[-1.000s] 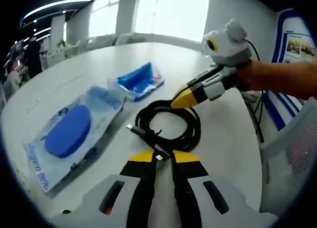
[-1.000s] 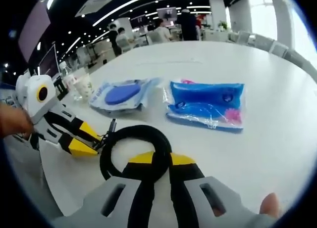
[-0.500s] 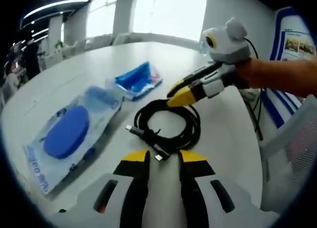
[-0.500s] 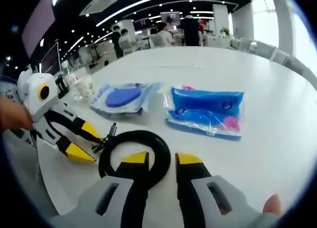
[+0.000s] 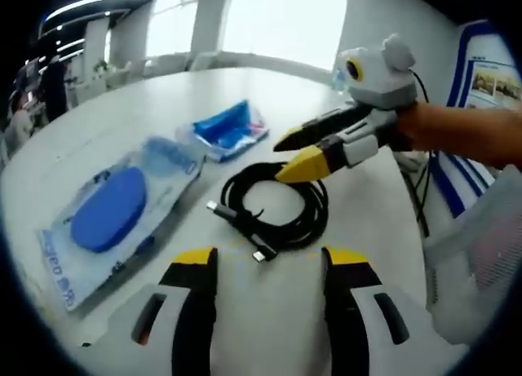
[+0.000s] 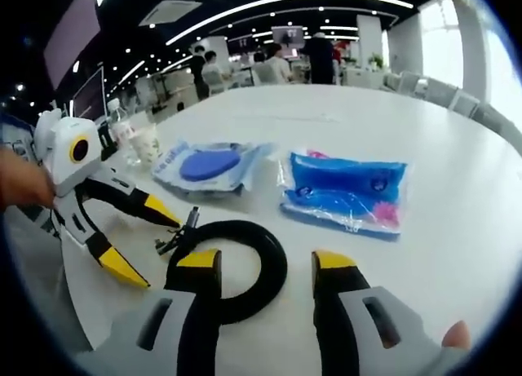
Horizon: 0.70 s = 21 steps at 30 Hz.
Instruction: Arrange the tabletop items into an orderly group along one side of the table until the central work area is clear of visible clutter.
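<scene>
On the round white table point(image 5: 106, 123) lies a coiled black cable point(image 5: 277, 206) with a small plug at its loose end. In the left gripper view, the left gripper point(image 5: 269, 266) sits low near the plug end, and its two yellow-tipped jaws are spread wide apart with nothing between them. The right gripper point(image 5: 294, 150) reaches in from the right, held by a person's hand point(image 5: 457, 135). Its jaws are apart too, and the lower tip is right over the far edge of the coil.

In the right gripper view, the right gripper point(image 6: 265, 266) is over the cable point(image 6: 245, 262) and the left gripper point(image 6: 155, 249) is beside it.

Past the cable lie a clear bag with a round blue pad point(image 5: 110, 217) and a blue plastic packet point(image 5: 228, 127), side by side and just apart.
</scene>
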{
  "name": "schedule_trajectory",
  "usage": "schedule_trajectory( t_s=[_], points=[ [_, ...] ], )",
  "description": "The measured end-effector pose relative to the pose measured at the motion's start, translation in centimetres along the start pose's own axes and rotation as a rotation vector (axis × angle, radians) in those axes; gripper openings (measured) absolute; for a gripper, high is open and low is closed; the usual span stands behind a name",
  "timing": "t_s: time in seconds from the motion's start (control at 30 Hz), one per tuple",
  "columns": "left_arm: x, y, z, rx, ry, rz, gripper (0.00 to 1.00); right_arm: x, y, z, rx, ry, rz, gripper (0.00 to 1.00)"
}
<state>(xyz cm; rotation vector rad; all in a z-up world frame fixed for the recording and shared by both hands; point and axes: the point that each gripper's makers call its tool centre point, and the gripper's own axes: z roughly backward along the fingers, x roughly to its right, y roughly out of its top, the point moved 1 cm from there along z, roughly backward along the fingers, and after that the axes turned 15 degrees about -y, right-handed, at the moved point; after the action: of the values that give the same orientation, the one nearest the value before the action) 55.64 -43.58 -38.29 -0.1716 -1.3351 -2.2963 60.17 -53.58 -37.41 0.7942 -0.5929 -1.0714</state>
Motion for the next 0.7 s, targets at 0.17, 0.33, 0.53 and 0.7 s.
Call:
schedule_trajectory(
  t_s=[0.17, 0.33, 0.53, 0.7],
  points=[
    [0.1, 0.1, 0.1, 0.013, -0.003, 0.02, 0.68, -0.1, 0.1, 0.1, 0.008, 0.001, -0.026, 0.59],
    [0.3, 0.1, 0.2, 0.031, -0.01, 0.041, 0.78, -0.4, 0.5, 0.2, 0.028, 0.008, -0.047, 0.68],
    [0.9, 0.3, 0.3, 0.051, -0.027, 0.042, 0.84, -0.6, 1.5, 0.3, 0.08, 0.006, -0.097, 0.9],
    [1.0, 0.6, 0.7, 0.073, -0.02, 0.049, 0.88, -0.5, 1.8, 0.4, 0.109, -0.003, -0.131, 1.0]
  ],
)
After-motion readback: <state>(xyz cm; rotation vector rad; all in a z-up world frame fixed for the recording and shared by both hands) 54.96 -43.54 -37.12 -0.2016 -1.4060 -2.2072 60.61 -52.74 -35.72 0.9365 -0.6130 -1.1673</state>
